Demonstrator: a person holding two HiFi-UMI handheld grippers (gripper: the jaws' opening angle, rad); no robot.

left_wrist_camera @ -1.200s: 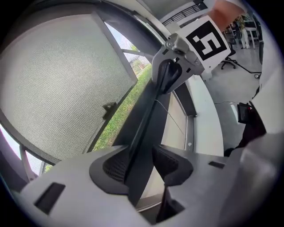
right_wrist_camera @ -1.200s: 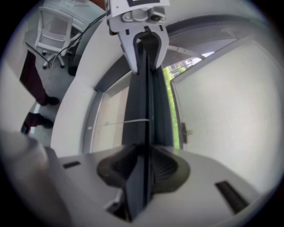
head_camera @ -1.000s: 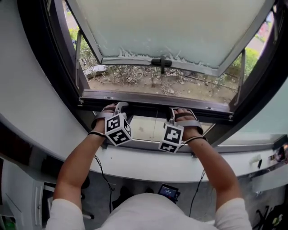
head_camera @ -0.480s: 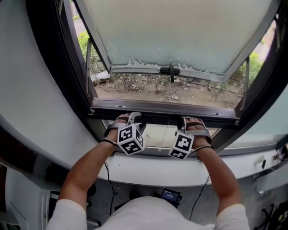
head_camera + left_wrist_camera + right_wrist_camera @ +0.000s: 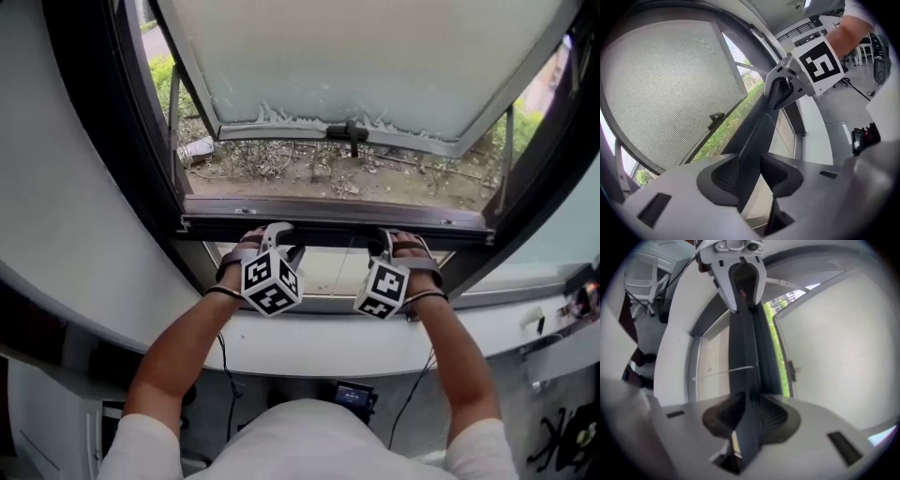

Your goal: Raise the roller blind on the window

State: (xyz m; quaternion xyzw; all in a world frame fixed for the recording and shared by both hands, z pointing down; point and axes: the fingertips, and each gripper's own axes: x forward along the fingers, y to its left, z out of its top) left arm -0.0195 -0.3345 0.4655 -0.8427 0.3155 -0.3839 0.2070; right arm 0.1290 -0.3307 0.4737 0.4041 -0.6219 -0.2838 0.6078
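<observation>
Jaws on the left gripper and right gripper are both clamped tight on the blind's dark bottom bar, which sits low across the window just above the sill, frosted sash tilted open beyond.

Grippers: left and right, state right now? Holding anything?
Left gripper: shut on the dark bar of the blind.
Right gripper: shut on the same dark bar.

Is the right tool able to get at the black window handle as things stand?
Probably not: the right tool is clamped on the dark bar, and the handle sits apart, out on the open sash beyond it.
</observation>
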